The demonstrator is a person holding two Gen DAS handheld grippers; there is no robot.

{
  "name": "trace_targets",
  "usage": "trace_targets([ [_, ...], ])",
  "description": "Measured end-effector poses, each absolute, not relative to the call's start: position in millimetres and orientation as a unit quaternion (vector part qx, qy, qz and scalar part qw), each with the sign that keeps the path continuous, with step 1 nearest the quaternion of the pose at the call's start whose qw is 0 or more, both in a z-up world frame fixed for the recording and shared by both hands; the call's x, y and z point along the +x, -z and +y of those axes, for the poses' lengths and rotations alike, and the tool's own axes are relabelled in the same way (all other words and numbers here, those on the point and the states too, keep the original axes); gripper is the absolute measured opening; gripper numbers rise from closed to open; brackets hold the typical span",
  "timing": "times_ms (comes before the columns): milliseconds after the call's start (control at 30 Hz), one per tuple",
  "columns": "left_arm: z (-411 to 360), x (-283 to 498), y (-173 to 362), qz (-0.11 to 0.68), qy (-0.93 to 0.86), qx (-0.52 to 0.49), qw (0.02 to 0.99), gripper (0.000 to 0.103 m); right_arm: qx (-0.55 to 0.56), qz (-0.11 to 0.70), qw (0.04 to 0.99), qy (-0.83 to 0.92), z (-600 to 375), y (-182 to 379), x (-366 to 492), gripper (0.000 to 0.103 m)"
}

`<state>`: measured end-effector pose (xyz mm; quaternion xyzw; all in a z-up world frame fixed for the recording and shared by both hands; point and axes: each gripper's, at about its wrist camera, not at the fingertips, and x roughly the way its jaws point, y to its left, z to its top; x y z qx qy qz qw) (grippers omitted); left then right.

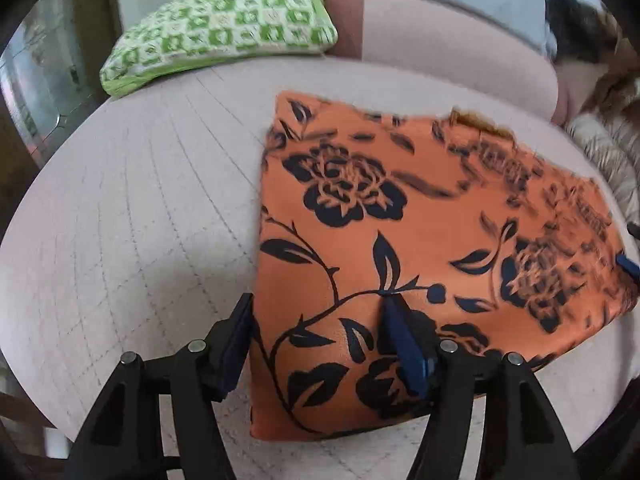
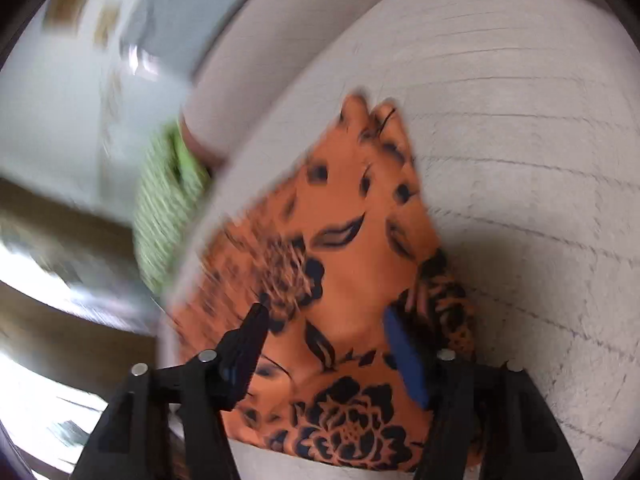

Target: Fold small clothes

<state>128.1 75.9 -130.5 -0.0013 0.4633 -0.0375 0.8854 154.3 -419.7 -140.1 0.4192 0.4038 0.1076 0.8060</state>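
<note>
Firstly, left gripper [image 1: 318, 334]: jaws spread wide, nothing clamped; its near finger stands at the left edge of the orange floral garment [image 1: 400, 248], its blue-padded far finger rests over the printed cloth; whether the pads touch the fabric cannot be told.

Right gripper [image 2: 324, 344]: jaws likewise wide apart, nothing between them but the garment surface below; the view is heavily blurred, so contact cannot be told; a blue fingertip of this gripper shows at the right edge of the left wrist view, at the garment's far side.

Orange floral garment: black rose-and-leaf print, lying folded into a rough rectangle on the pale quilted cushion [image 1: 132, 208]; one corner [image 2: 372, 120] tapers to a point in the right wrist view.

Green-and-white checked pillow [image 1: 224, 28]: lying at the back of the cushion, well apart from the garment, beside the pale backrest [image 1: 452, 36].

Containers: none visible in either view.

Fur-like brown and cream material [image 1: 608, 136]: at the far right edge, identity unclear.
</note>
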Motion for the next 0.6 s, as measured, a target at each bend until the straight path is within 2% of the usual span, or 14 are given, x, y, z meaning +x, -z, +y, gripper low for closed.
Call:
trace_targets([
  [100, 81, 121, 111, 0.442, 0.043, -0.021, 0.896, 0.068, 0.395, 0.361, 0.830, -0.161, -407, 106, 127, 0.069],
  [200, 81, 117, 120, 0.455, 0.038, -0.005, 0.889, 0.068, 0.414, 0.375, 0.813, -0.161, -403, 131, 108, 0.082],
  [267, 87, 124, 138, 0.494, 0.031, -0.013, 0.869, 0.069, 0.428, 0.398, 0.801, -0.130, -415, 166, 105, 0.078],
  [300, 89, 123, 135, 0.483, 0.030, -0.019, 0.875, 0.069, 0.428, 0.379, 0.810, -0.136, -417, 167, 101, 0.076],
  [467, 81, 111, 106, 0.462, 0.017, -0.011, 0.887, 0.069, 0.385, 0.329, 0.841, -0.191, -394, 122, 81, 0.078],
  [533, 76, 109, 105, 0.466, 0.005, -0.003, 0.885, 0.069, 0.388, 0.350, 0.835, -0.175, -396, 135, 84, 0.083],
  [567, 75, 109, 106, 0.470, 0.002, -0.008, 0.883, 0.069, 0.388, 0.374, 0.828, -0.154, -399, 150, 88, 0.083],
  [600, 75, 108, 107, 0.479, -0.001, -0.016, 0.878, 0.069, 0.397, 0.390, 0.819, -0.142, -408, 166, 87, 0.079],
])
